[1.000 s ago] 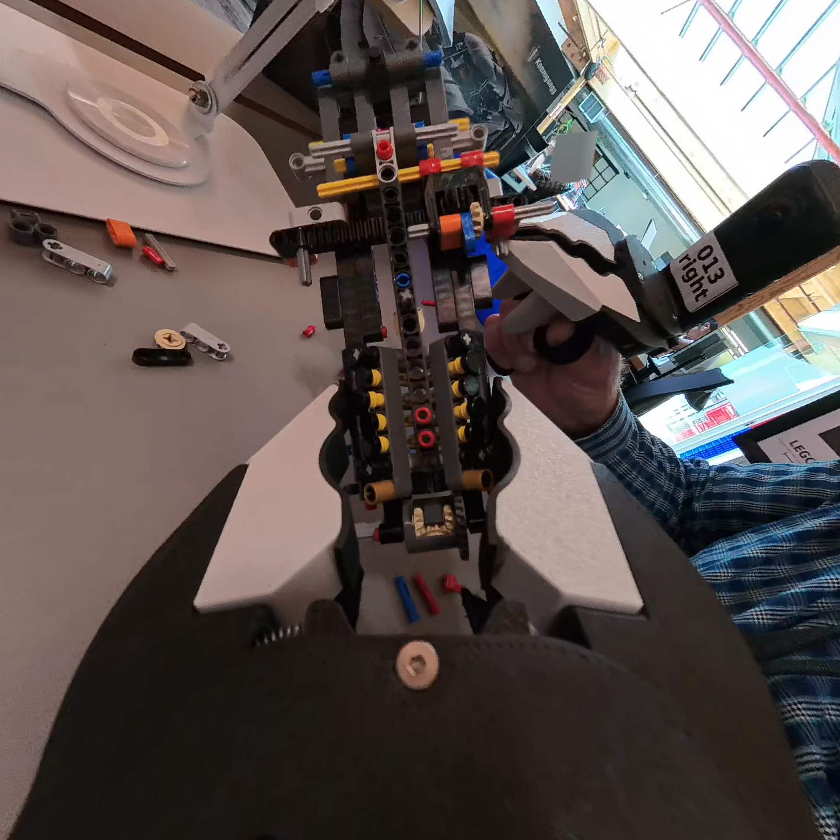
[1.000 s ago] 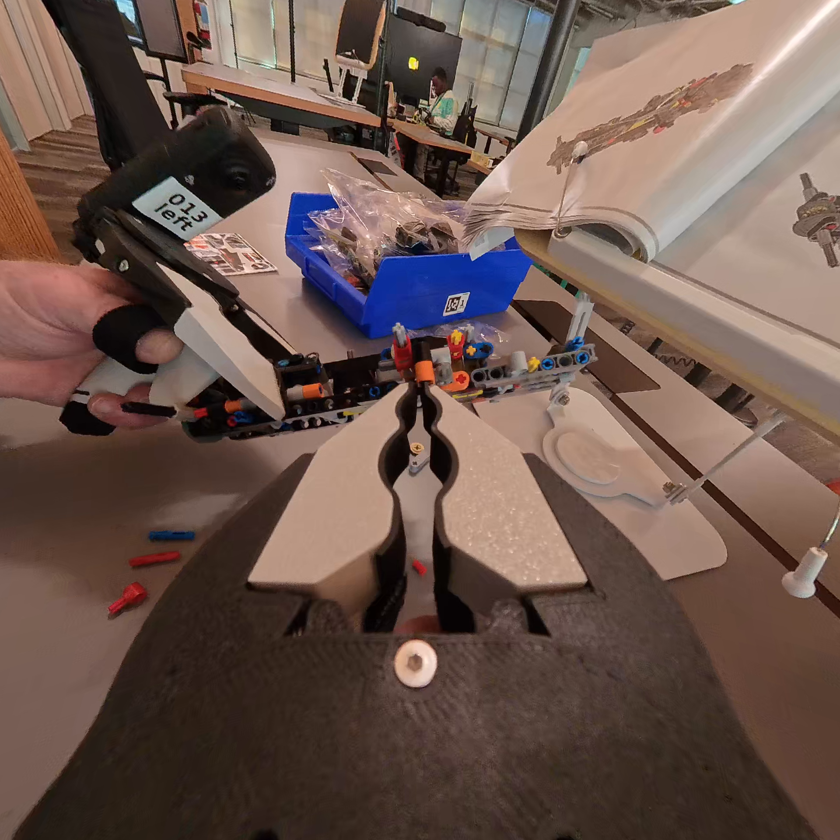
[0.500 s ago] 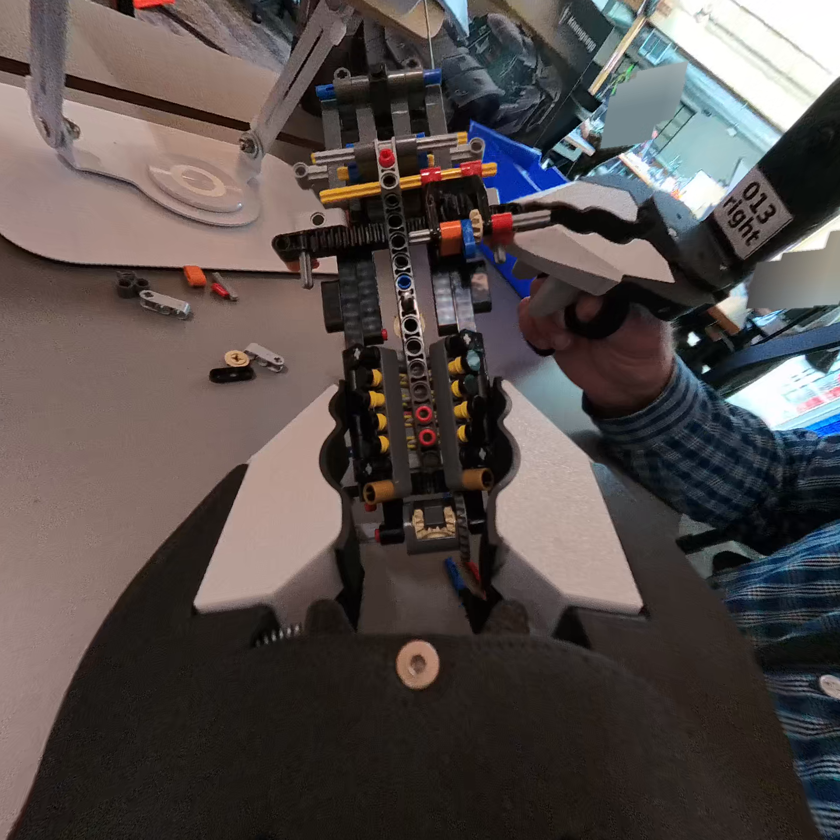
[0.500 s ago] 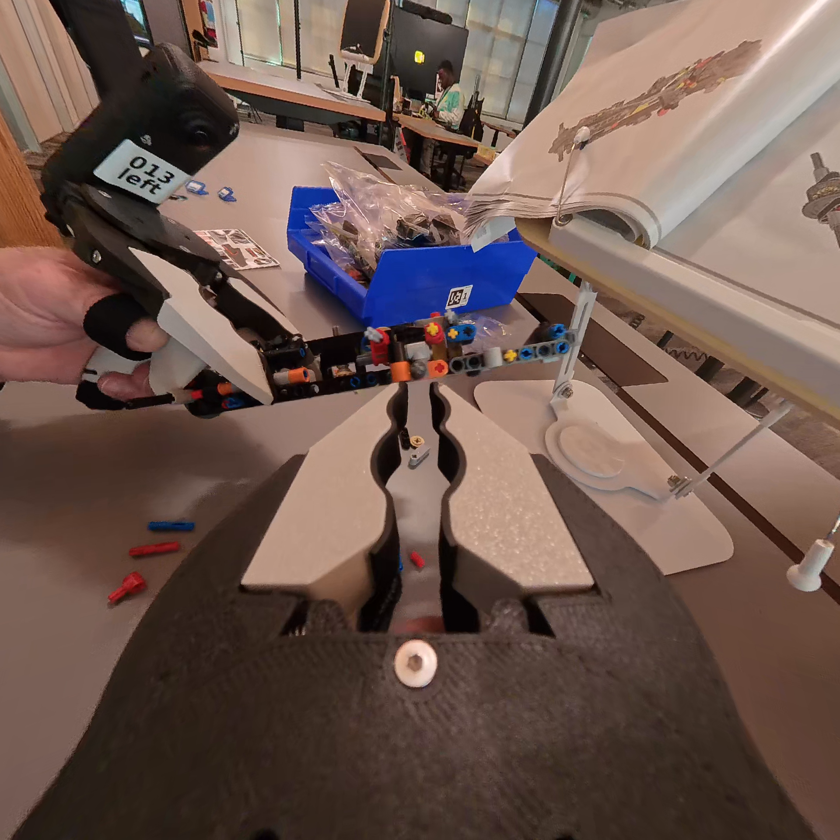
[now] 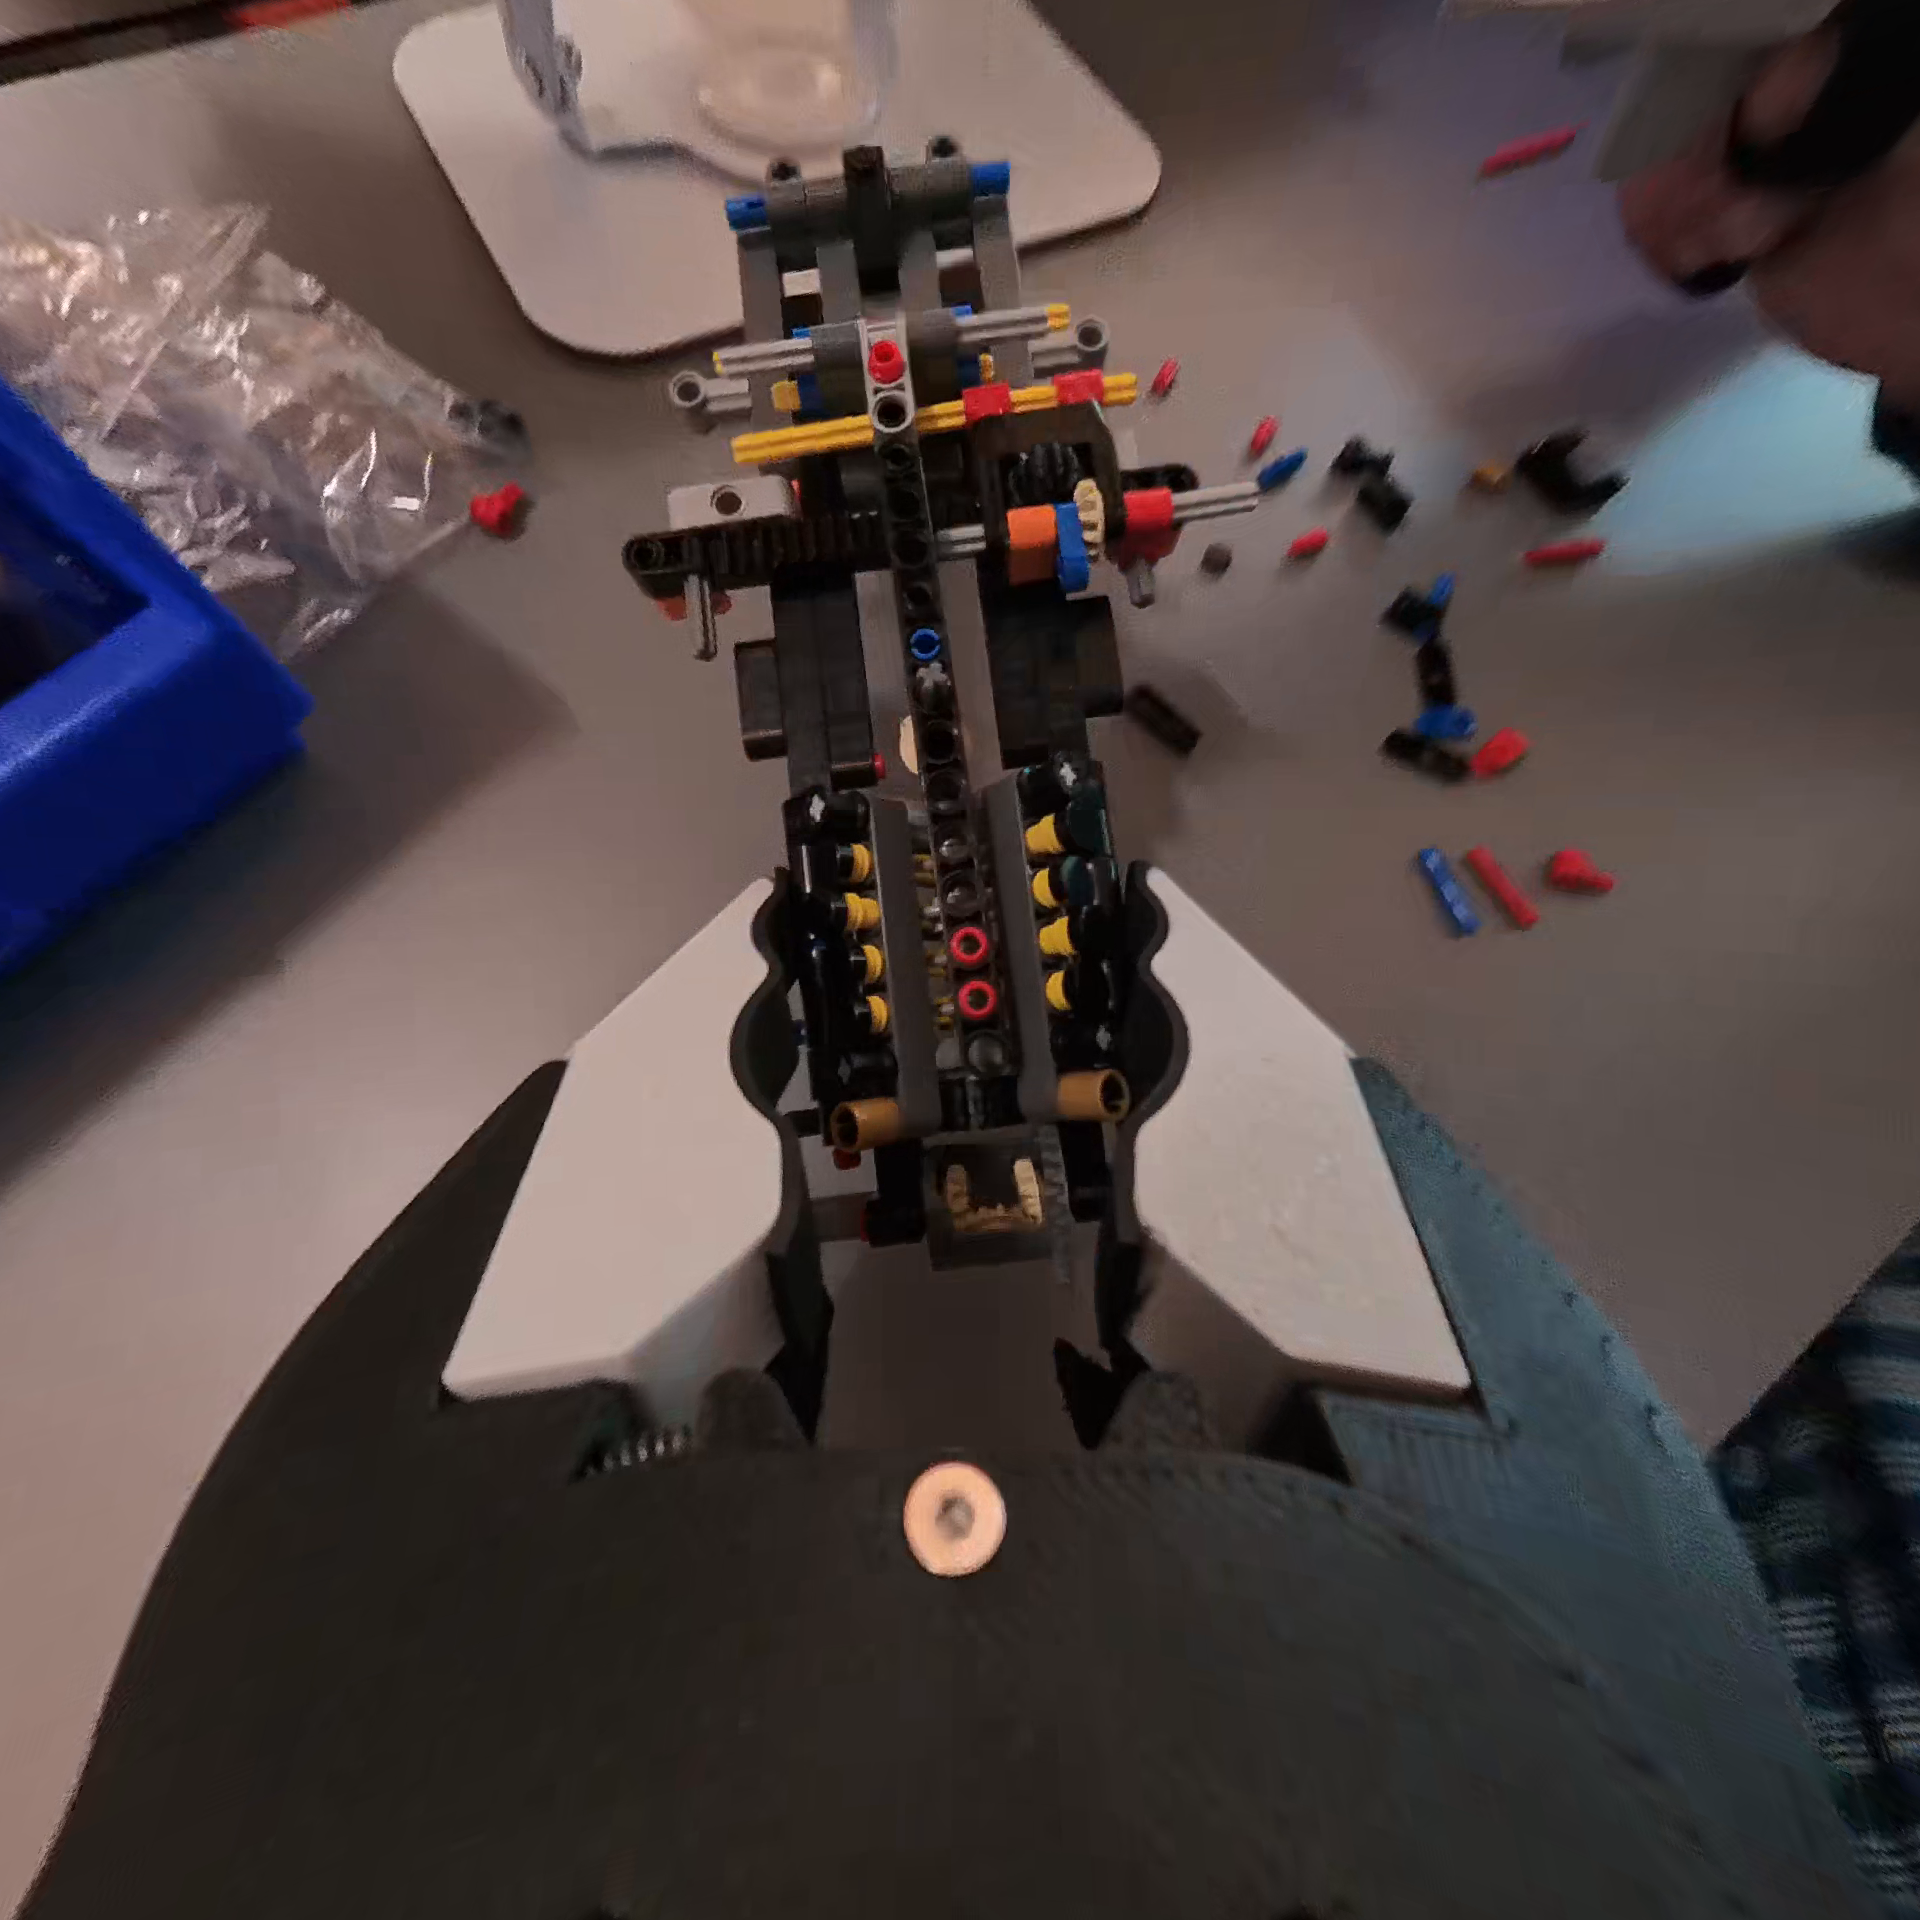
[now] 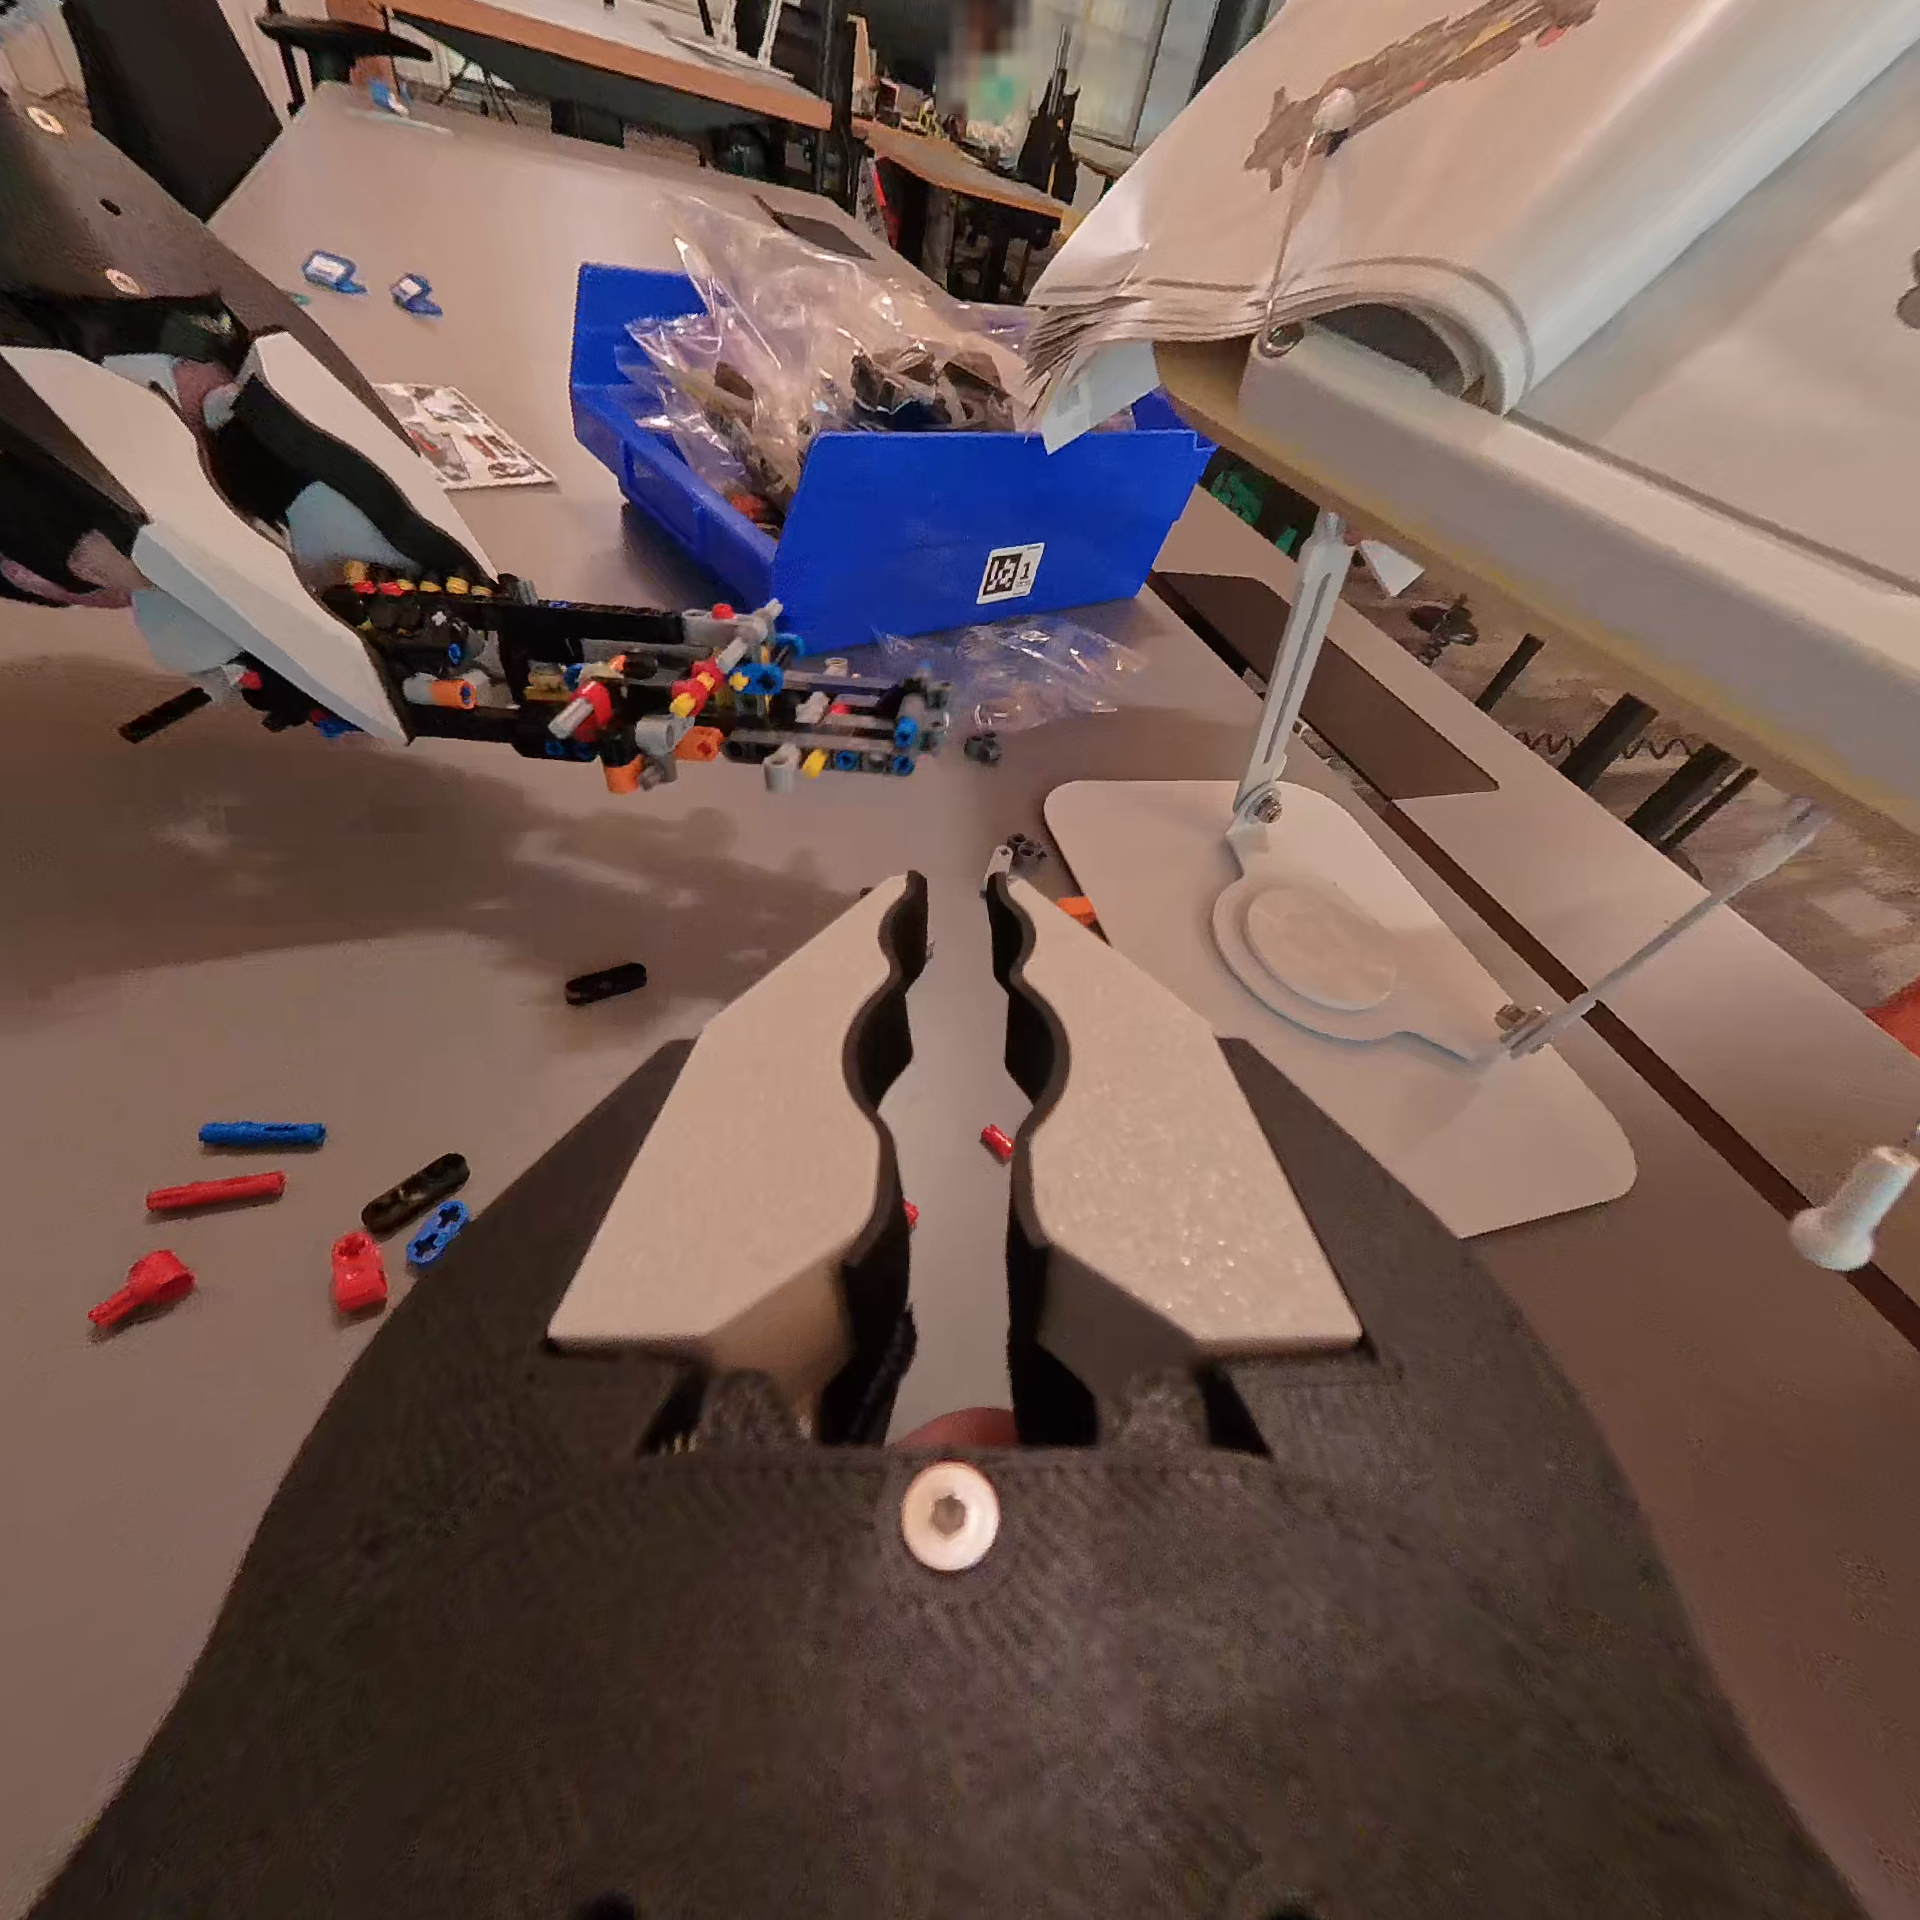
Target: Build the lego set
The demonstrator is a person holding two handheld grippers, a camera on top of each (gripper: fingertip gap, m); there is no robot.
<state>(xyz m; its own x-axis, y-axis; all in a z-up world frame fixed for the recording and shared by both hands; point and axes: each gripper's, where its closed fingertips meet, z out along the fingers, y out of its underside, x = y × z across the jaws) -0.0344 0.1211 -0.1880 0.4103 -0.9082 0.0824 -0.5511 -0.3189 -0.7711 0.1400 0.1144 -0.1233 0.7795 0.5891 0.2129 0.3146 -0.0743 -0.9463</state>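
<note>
Chassis (image 5: 935, 665) fills the middle of the left wrist view: a long black and grey lego build with yellow, red and blue pins, its near end clamped between the white fingers of the left gripper (image 5: 961, 914), the far end reaching out over the grey table (image 5: 416, 1039). Loose pieces (image 5: 1455, 727) — red, blue and black — lie scattered to its right, a clear plastic bag (image 5: 229, 416) and the corner of a blue bin (image 5: 125, 727) to its left, and a white stand base (image 5: 644, 260) sits beyond its far tip. In the right wrist view the right gripper (image 6: 956, 894) hovers over the table with a narrow gap between its fingers and nothing in it. The left gripper (image 6: 343, 644) shows at the left edge, holding the chassis (image 6: 675, 696) roughly level above the table, well apart from the right gripper. Behind it stands the blue bin (image 6: 935, 540) stuffed with bags; an instruction booklet (image 6: 1455, 208) rests on the stand at upper right. Small pins (image 6: 239, 1164) lie at lower left — red, blue, black.
</note>
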